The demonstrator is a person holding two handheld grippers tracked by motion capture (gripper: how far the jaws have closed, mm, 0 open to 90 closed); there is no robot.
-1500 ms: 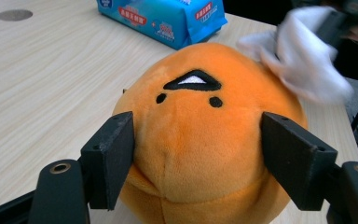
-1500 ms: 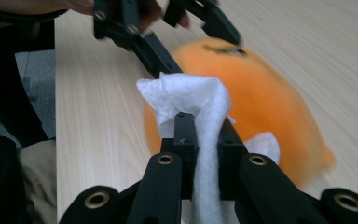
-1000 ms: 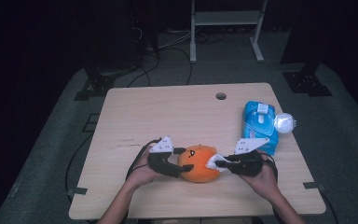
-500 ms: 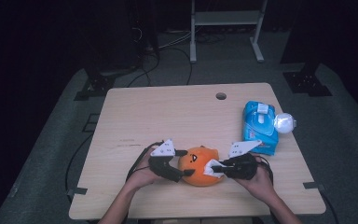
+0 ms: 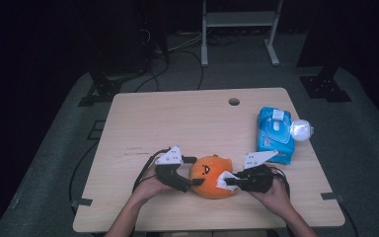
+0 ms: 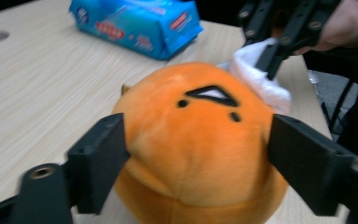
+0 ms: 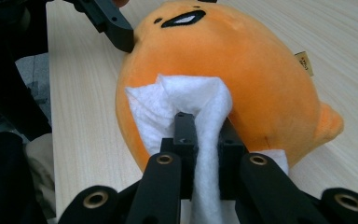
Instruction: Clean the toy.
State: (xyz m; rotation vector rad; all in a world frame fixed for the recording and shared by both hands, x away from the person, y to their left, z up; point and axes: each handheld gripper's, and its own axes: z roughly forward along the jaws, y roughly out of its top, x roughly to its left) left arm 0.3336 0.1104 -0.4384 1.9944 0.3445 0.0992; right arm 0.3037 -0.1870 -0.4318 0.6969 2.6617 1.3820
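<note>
An orange plush toy with a small face lies near the table's front edge. My left gripper holds it from the left, one jaw on each flank. In the left gripper view both pads still press into the plush, though the jaws have just been opening. My right gripper is shut on a crumpled white wipe. It holds the wipe against the toy's right side.
A blue pack of wipes lies at the right of the table, with a white round object beside it. A cable hole is at the back edge. Dark floor, cables and a metal stand lie beyond.
The right gripper with the wipe has shifted slightly left against the toy. The left gripper's jaws stand a little wider around the plush; the left hand has not moved.
</note>
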